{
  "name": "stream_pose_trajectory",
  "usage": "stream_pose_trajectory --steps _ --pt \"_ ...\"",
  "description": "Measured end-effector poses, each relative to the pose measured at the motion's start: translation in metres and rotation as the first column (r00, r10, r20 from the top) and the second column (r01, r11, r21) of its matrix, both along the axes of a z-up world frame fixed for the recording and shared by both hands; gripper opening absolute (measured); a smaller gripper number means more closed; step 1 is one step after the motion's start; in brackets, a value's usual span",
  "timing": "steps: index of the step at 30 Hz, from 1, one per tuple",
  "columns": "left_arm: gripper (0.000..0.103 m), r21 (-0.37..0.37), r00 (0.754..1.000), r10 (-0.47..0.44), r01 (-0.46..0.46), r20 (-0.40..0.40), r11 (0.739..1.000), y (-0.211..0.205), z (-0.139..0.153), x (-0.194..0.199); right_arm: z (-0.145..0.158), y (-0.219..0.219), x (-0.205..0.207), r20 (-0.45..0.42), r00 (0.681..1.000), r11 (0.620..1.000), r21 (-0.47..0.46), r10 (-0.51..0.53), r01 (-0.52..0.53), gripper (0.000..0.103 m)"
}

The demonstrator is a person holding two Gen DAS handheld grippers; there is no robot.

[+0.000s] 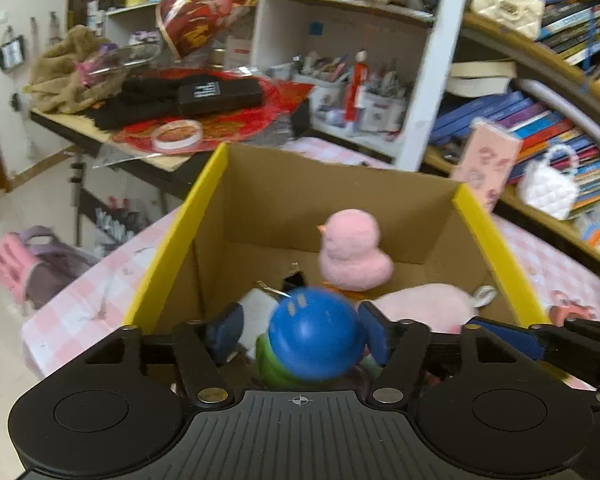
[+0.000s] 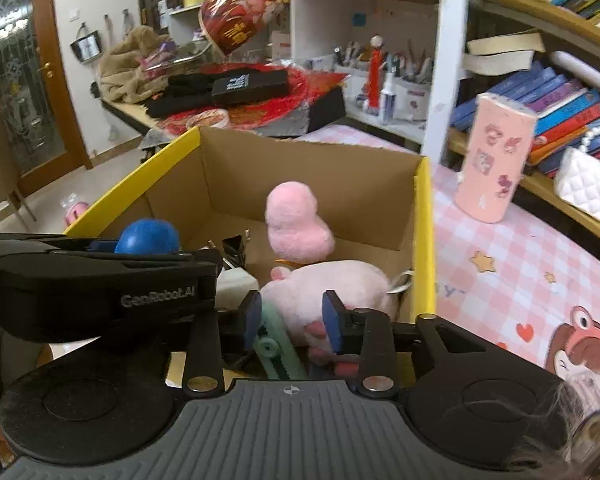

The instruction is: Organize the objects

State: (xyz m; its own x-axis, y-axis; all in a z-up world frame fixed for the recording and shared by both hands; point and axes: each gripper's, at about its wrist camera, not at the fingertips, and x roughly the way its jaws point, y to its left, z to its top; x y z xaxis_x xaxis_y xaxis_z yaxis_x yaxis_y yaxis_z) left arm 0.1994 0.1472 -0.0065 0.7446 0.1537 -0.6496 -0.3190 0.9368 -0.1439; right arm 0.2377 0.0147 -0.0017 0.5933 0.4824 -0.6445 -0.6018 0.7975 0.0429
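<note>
A cardboard box with yellow edges (image 1: 204,196) (image 2: 424,216) stands on the pink checked table. Inside are a pink plush duck (image 1: 352,248) (image 2: 296,220), a pink plush pig (image 1: 424,304) (image 2: 332,292), a white item and black clips. My left gripper (image 1: 300,336) hangs over the box's near edge with a blue-capped green toy (image 1: 316,332) (image 2: 148,236) between its fingers; the fingers stand a little apart from it. My right gripper (image 2: 292,320) is open over the pig, beside a mint green utility knife (image 2: 280,348).
A pink patterned cylinder (image 2: 496,160) stands on the table right of the box. Bookshelves (image 2: 560,100) with white bags run along the right. A cluttered desk (image 1: 160,112) with tape rolls and black boxes lies behind the box. A pink backpack (image 1: 32,264) sits on the floor, left.
</note>
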Motion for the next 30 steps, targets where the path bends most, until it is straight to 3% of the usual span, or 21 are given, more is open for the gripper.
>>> stream_pose_trajectory --steps 7,14,16,19,30 --pt "0.078 0.008 0.997 -0.040 0.039 0.069 0.999 -0.014 0.015 -0.029 0.018 -0.029 -0.034 0.065 0.994 0.995 0.036 -0.092 0.090 0.040" --pt "0.082 0.015 0.986 -0.108 0.107 0.128 0.994 -0.026 0.030 -0.065 0.027 -0.060 -0.078 0.102 0.960 0.964 0.074 -0.261 0.254 0.041" --pt "0.084 0.033 0.982 -0.129 0.125 0.138 0.992 -0.029 0.033 -0.077 0.027 -0.068 -0.091 0.097 0.944 0.948 0.079 -0.315 0.308 0.041" --pt "0.086 0.062 0.978 -0.158 0.151 0.135 0.987 -0.034 0.032 -0.096 0.022 -0.075 -0.112 0.117 0.896 0.904 0.063 -0.428 0.424 0.057" --pt "0.090 0.144 0.973 -0.231 0.227 0.012 0.963 -0.064 0.004 -0.148 -0.004 -0.097 -0.185 0.107 0.773 0.777 0.003 -0.626 0.629 0.065"
